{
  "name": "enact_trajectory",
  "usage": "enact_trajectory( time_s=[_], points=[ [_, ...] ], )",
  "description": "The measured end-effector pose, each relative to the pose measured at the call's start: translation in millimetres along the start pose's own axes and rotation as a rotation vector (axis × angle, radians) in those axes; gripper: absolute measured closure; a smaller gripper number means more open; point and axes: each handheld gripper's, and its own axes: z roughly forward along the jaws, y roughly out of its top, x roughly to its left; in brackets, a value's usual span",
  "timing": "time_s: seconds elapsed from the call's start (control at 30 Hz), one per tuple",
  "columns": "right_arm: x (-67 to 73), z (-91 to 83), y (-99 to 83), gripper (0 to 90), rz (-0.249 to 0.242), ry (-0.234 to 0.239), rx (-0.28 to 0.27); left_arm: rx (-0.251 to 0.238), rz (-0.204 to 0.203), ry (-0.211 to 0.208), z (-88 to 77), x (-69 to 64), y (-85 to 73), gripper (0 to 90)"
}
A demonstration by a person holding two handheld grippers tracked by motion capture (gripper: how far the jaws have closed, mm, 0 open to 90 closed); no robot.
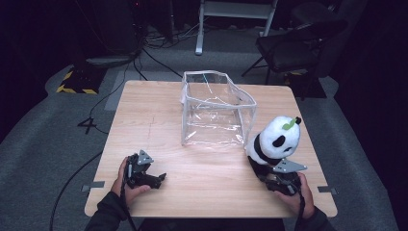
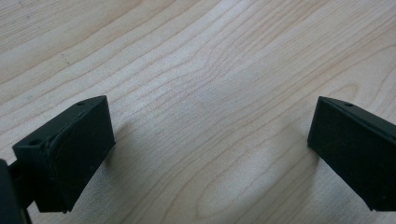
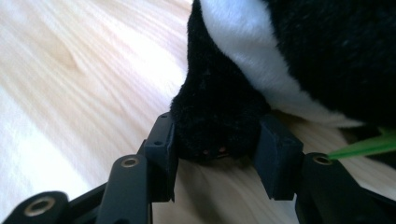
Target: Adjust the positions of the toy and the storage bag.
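Note:
A black and white plush panda (image 1: pixel 276 140) with a green leaf on its head sits upright at the table's right side, just right of a clear plastic bag (image 1: pixel 215 109) that stands open in the middle. My right gripper (image 1: pixel 269 174) is at the panda's base, near the front edge. In the right gripper view its jaws press on both sides of a black furry paw (image 3: pixel 215 126) of the panda (image 3: pixel 299 51). My left gripper (image 1: pixel 158 179) rests low on the wood at the front left, jaws wide apart (image 2: pixel 210 154) with only bare table between them.
The wooden table (image 1: pixel 159 115) has open surface left of the bag. A black folding chair (image 1: pixel 293 48) and a white frame stand behind the table. Cables run over the grey floor at the left.

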Motion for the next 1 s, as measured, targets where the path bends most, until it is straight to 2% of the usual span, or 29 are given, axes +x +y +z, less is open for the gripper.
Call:
enact_trajectory(
  time_s=[0.13,0.3,0.43,0.8,1.0],
  points=[
    [-9.3,-10.2,-10.4,54.5,-0.001,0.022,0.001,0.000,0.001,0.000,0.0,0.0,0.0,0.5],
    [-12.9,-18.1,-16.9,54.4,-0.022,0.031,0.008,0.001,0.001,-0.001,-0.1,0.1,0.1,0.5],
    [-17.8,-26.8,-24.1,53.9,-0.013,0.033,0.012,0.000,0.000,0.000,0.0,0.0,0.0,0.5],
    [-24.9,-41.5,-35.4,51.8,0.010,0.001,0.012,0.000,0.000,0.000,0.0,0.0,0.0,0.5],
    [-26.7,-54.6,-36.6,38.2,0.034,-0.025,-0.020,0.000,0.000,-0.001,0.0,0.0,0.0,0.5]
  ],
)
